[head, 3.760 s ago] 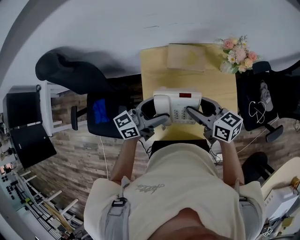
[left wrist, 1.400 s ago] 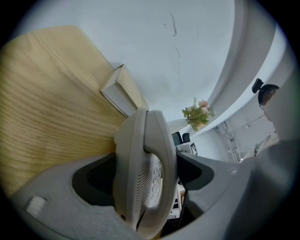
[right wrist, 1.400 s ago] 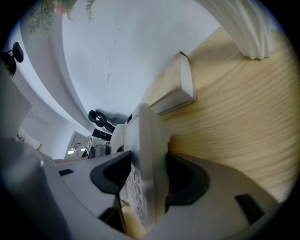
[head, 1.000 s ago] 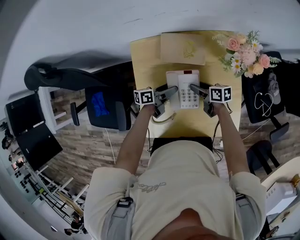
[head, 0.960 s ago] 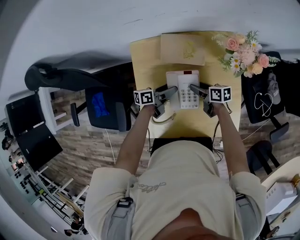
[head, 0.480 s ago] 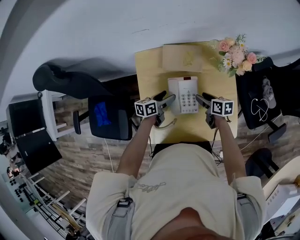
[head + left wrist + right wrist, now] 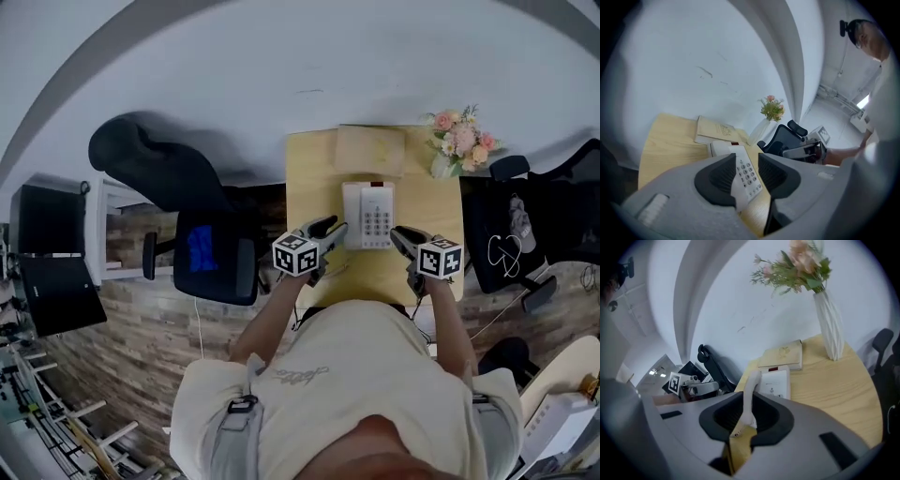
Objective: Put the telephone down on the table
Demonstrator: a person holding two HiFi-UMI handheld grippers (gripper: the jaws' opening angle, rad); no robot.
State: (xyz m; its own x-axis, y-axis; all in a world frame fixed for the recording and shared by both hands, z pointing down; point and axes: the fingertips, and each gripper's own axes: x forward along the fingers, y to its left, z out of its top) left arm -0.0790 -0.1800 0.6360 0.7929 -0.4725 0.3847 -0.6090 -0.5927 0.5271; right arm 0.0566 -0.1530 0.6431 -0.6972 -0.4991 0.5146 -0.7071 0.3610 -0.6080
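The white telephone [image 7: 367, 215] lies flat on the light wooden table [image 7: 314, 178], keypad up, with nothing touching it. My left gripper [image 7: 330, 226] hovers off its near left corner and my right gripper [image 7: 396, 232] off its near right corner, both apart from it. In the left gripper view the left gripper [image 7: 746, 165] has its jaws closing on nothing, and the telephone [image 7: 721, 148] shows beyond the gap. In the right gripper view the right gripper [image 7: 747, 414] also has closing jaws with nothing between them, the telephone [image 7: 776, 380] lying ahead.
A beige notebook [image 7: 370, 150] lies at the table's far edge behind the telephone. A white vase of flowers [image 7: 459, 141] stands at the far right corner. A black office chair [image 7: 211, 253] stands left of the table and another [image 7: 506, 244] right of it.
The telephone, earlier held up between both grippers, now rests on the table. Both grippers have let go, drawn back toward me and risen, and their jaws have narrowed.
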